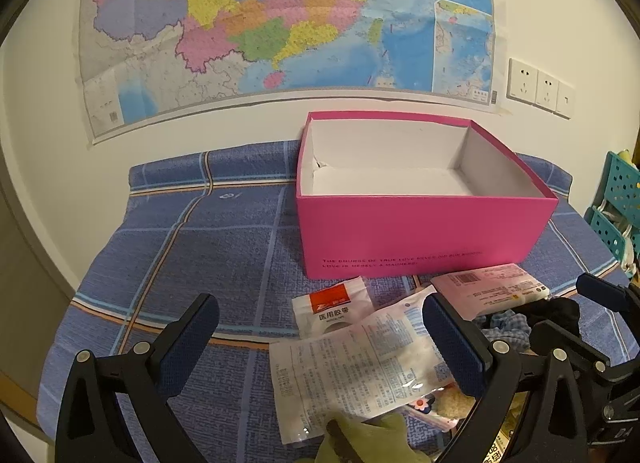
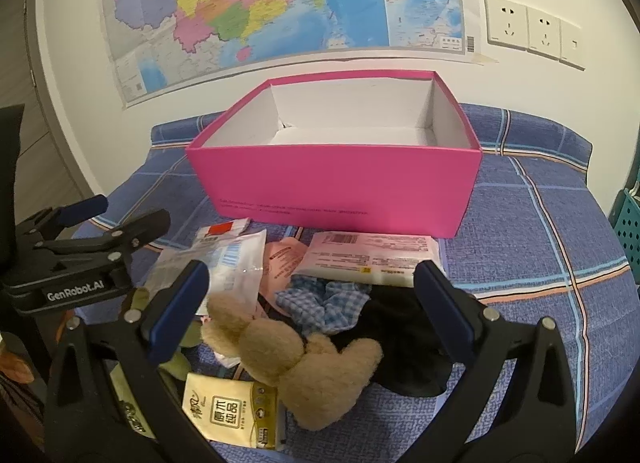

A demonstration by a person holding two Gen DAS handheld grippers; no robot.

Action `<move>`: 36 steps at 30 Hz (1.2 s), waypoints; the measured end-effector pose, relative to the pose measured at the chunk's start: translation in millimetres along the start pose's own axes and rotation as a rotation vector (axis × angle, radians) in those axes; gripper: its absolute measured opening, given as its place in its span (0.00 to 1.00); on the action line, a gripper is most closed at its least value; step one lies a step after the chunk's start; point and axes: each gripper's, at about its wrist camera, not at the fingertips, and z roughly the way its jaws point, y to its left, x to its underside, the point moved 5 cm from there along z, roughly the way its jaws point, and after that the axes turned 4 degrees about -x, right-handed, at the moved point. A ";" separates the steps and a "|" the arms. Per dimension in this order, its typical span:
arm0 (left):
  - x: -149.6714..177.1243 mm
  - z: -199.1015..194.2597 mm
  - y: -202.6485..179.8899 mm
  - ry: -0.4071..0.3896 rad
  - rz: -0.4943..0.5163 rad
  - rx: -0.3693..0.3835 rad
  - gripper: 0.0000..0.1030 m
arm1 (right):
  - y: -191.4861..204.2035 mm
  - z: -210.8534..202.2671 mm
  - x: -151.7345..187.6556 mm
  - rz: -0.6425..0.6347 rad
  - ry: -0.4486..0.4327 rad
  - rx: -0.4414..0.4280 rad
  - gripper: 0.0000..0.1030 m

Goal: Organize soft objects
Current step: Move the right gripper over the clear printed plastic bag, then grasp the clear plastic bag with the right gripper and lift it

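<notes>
Pink cardboard forms the open box point(image 1: 424, 235) standing on a blue checked cloth point(image 1: 224, 247) against the wall, its white inside bare. Dark print runs along its near wall; in the left wrist view it reads roughly "THE COURSE OF TRUE LOVE NEVER DID RUN SMOOTH. LOVE IS MERELY A MADNESS", partly blurred.

Just in front of the box lies a heap of soft things. A small white pouch point(image 1: 332, 305) with a red patch carries the characters 医用胶带. Beside it a clear printed packet point(image 1: 352, 367) bears fine text too small to read, and a pale pink pack point(image 1: 490, 283) shows a barcode. In the right wrist view a tan plush toy point(image 2: 308, 363) lies nearest, touching a blue gingham scrunchie point(image 2: 324, 303) and a black cloth point(image 2: 404, 347). A cream tissue pack point(image 2: 232, 411) reads 原木纯品.

Left gripper point(image 1: 320, 337) hovers over the clear packet with its jaws spread wide, grasping nothing; its body carries "GenRobot.AI" in the right wrist view. Right gripper point(image 2: 312, 295) hangs above the plush toy and scrunchie, jaws likewise released. A coloured map point(image 1: 280, 23) and white sockets point(image 1: 540, 89) are on the wall.
</notes>
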 end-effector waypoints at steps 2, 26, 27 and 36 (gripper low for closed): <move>0.4 0.6 0.2 0.002 -0.001 0.001 1.00 | 1.1 0.9 0.5 -0.003 0.001 -0.002 0.99; 33.3 29.8 74.1 0.156 -0.076 0.116 1.00 | 44.4 48.5 2.0 -0.114 0.149 -0.193 0.79; 36.8 32.8 72.9 0.172 -0.068 0.133 1.00 | 45.6 52.9 1.4 -0.112 0.162 -0.204 0.75; 54.5 50.1 62.6 0.252 -0.045 0.248 1.00 | 42.1 102.2 1.9 -0.056 0.314 -0.239 0.75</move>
